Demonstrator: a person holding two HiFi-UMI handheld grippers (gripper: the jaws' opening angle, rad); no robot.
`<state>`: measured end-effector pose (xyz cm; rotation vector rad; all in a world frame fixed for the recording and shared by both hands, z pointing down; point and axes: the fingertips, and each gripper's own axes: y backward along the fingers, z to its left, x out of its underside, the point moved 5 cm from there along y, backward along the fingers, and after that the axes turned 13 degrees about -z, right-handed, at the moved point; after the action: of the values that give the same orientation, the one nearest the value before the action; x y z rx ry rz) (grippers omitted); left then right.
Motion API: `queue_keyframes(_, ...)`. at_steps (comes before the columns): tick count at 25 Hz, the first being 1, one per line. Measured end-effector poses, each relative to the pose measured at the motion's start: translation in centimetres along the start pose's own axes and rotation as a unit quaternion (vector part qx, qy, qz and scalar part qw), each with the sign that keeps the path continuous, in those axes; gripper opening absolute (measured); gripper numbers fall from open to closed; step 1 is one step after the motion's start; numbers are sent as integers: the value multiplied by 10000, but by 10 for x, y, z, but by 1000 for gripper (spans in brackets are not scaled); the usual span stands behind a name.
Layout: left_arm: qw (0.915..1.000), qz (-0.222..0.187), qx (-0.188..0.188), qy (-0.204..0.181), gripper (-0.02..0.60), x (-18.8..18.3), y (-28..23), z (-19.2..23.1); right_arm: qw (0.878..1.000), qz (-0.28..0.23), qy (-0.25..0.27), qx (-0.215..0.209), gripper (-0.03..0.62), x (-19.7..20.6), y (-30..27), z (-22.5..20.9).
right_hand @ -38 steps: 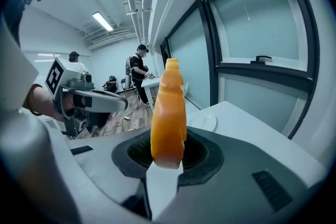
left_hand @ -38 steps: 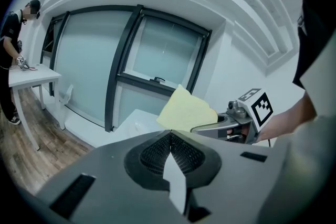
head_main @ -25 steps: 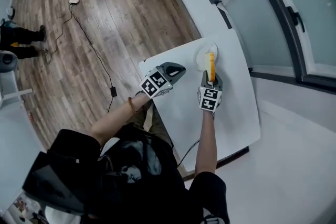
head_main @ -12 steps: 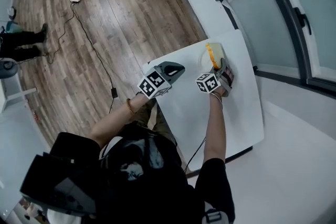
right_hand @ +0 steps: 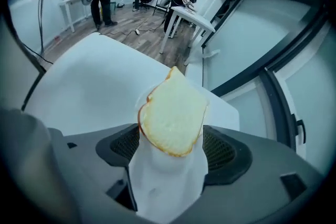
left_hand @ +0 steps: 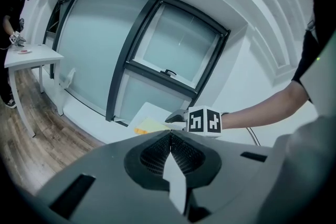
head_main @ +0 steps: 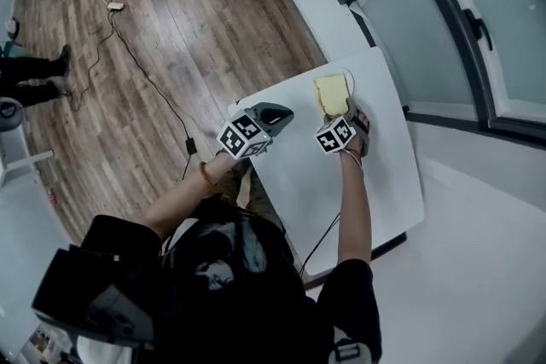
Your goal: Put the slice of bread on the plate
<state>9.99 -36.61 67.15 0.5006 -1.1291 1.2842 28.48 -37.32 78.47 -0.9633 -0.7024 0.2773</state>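
**Bread on plate, right hand-held gripper unclenched**

**Markings.** Each hand-held gripper carries a cube with black-and-white square markers. In the left gripper view, two such markers show on the right unit's cube. No brand, label or legible writing appears in any view.

**Bread.** The bread (head_main: 331, 94) is one slice with a pale cream face and a thin golden-brown crust, rounded at one end. It lies flat, face up, on the white plate (head_main: 349, 78). The plate sits at the far end of the white bench (head_main: 341, 183), near the window. In the right gripper view, the bread (right_hand: 173, 113) fills the centre of the frame. The left gripper view shows it low and edge-on as a yellow sliver just beside the right unit.

**Right hand-held gripper.** The right hand-held gripper (head_main: 348, 112) sits at the near edge of the slice. Its jaws stand wide apart (right_hand: 172, 162) and clamp nothing. The crusted near edge of the slice lies in the gap between them.

**Left hand-held gripper.** The left hand-held gripper (head_main: 287, 110) is held over the bench's left edge, well apart from the plate. Its jaws are pressed together (left_hand: 170, 139) with nothing between them.
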Motion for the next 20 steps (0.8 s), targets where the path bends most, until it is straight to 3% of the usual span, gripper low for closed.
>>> queue_keyframes(3,9999,20,82,-57,5,-2,3,-9,9996,5,-275,-73,365,9,17,14)
queue_keyframes(7,9998,-63,164,-126,5,-10,10,-23,9967,-388,-608,376,360,0,62,29)
queue_keyframes(13,9982,-299,294,-419,5,-29,23,-55,9749,-1172,-866,1681,66,-37,159,33)
queue_keyframes(14,9982,-331,275,-426,5,-32,24,-60,9692,-1283,-1049,1820,9,-41,172,33)
queue_keyframes(16,9981,-397,215,-423,5,-37,25,-72,9531,-1531,-1641,2029,9,-44,198,35)
queue_keyframes(20,9945,-652,185,-801,5,-48,33,-101,8919,-2142,-3242,2313,9,-41,241,41)
